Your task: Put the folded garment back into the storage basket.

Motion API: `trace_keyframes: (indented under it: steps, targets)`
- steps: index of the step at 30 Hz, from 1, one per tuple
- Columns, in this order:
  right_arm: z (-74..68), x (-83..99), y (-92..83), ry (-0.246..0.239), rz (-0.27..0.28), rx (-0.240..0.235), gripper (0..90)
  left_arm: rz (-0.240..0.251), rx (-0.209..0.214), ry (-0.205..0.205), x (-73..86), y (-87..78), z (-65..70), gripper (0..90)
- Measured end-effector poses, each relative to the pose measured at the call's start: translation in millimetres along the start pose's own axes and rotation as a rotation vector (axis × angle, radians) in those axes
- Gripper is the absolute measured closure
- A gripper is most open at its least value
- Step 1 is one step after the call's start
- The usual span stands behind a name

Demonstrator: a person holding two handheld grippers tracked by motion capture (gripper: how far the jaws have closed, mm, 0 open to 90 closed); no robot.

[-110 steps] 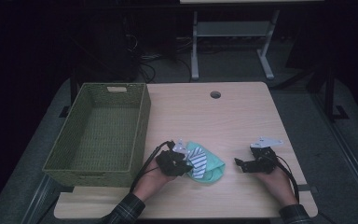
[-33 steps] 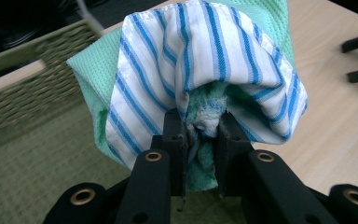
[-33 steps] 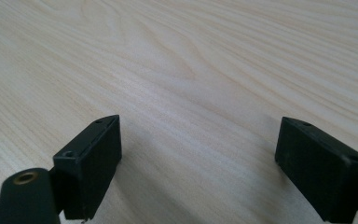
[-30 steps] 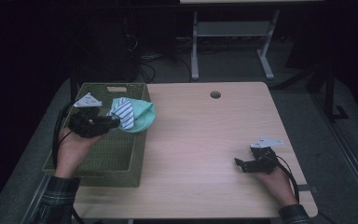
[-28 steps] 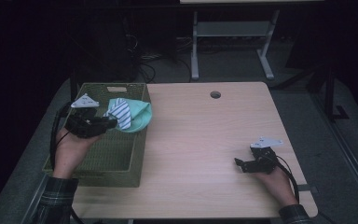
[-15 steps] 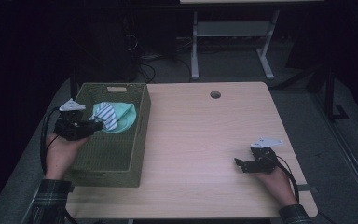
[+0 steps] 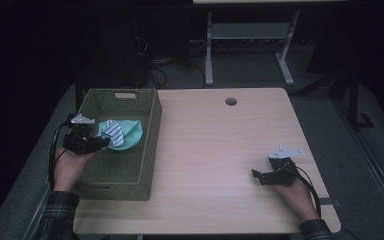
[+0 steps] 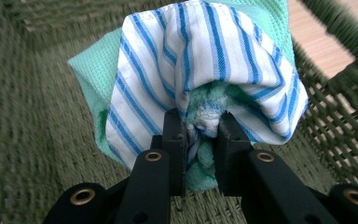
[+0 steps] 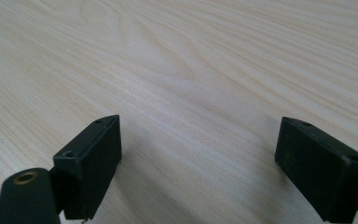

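Note:
A bundle of cloths (image 7: 121, 133), one mint green and one white with blue stripes (image 8: 205, 70), hangs inside the green woven basket (image 7: 150, 150) at the table's left. My left gripper (image 7: 101, 142) is shut on the bundle (image 8: 200, 126) and reaches in over the basket's left wall. The green cloth (image 8: 88, 70) shows behind the striped one. My right gripper (image 7: 256, 175) rests low on the wooden table (image 7: 220, 150) near its right front, open, with bare wood between its fingers (image 9: 93, 158).
The basket takes up the table's left side, its handle slot (image 7: 125, 95) at the far end. A round cable hole (image 7: 231, 101) sits at the table's far middle. A metal stand (image 7: 250, 35) and cables lie on the floor beyond.
My left gripper carried the cloth bundle from the table's middle leftward over the basket and has now lowered it inside. The right gripper has stayed still.

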State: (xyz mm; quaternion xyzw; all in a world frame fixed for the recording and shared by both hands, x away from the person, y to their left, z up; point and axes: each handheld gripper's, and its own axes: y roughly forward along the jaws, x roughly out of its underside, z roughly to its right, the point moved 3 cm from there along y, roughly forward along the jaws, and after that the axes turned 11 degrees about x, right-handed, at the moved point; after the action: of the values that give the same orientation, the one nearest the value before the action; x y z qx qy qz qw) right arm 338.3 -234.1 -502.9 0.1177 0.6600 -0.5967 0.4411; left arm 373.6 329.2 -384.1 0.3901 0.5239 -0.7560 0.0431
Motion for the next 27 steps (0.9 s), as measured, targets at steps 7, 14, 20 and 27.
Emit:
trace_keyframes:
  steps: [7,14,20,27]
  targets:
    - [0.0,0.0,0.0,0.000,0.001,0.000,14.1,-0.044,0.014,-0.021,8.5,17.4,-5.8,75.8]
    - [0.0,0.0,0.0,0.000,0.000,0.000,14.0,-0.097,0.013,-0.008,11.7,31.1,-4.5,75.2]
    - [0.0,0.0,0.0,0.000,0.000,0.000,14.1,-0.113,0.018,-0.009,13.8,34.6,-4.4,74.4]
    - [-0.2,0.1,-0.1,0.003,-0.001,0.001,14.0,-0.093,0.042,-0.023,13.6,33.2,-6.3,63.4]
